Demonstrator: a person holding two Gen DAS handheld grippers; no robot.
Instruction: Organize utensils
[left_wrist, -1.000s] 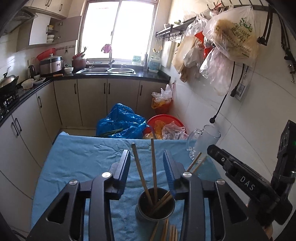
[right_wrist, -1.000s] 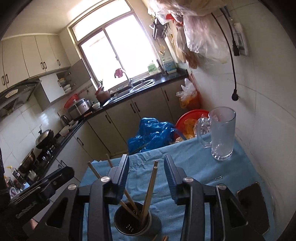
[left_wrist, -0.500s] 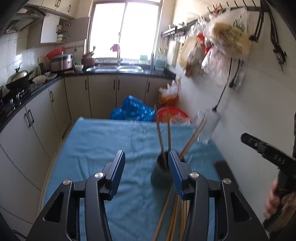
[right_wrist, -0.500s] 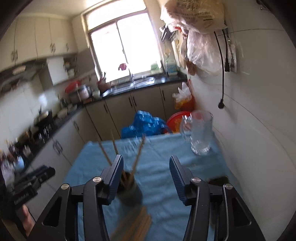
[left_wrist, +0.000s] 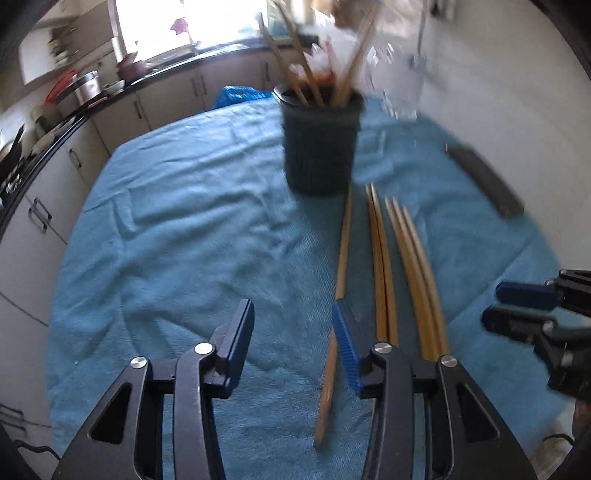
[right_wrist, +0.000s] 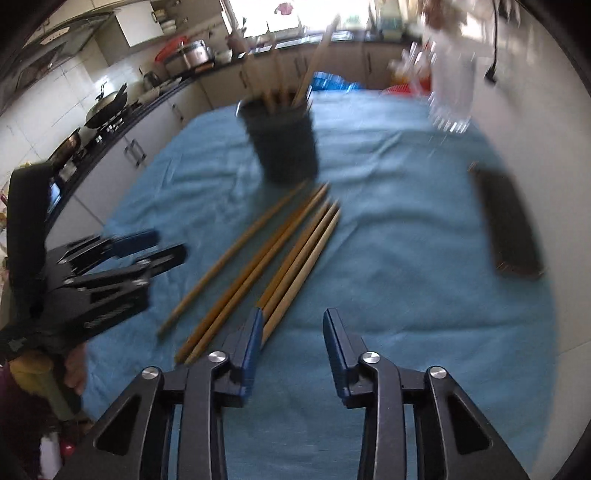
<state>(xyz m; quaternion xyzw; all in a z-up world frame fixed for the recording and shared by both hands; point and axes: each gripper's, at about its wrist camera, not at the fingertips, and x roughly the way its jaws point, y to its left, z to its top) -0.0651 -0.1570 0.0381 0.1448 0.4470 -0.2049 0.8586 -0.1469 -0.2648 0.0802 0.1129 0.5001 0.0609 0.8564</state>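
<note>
Six chopsticks (right_wrist: 258, 258) lie on blue-covered worktop (right_wrist: 388, 258) before dark holder (right_wrist: 282, 144) with more; my left gripper (left_wrist: 291, 343) and right gripper (right_wrist: 293, 347) jaws closing, part-open, gripping nothing.

Home kitchen, wok (right_wrist: 107, 105), cabinets (left_wrist: 173, 99), window (left_wrist: 184, 26)

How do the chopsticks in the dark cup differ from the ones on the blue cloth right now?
The chopsticks in the cup stand upright and lean apart; the loose chopsticks lie flat, side by side. The cup hides the lower ends of the first group; the loose ones show full length on the blue cloth, in front of the cup. Both sets look like plain light wood.
</note>
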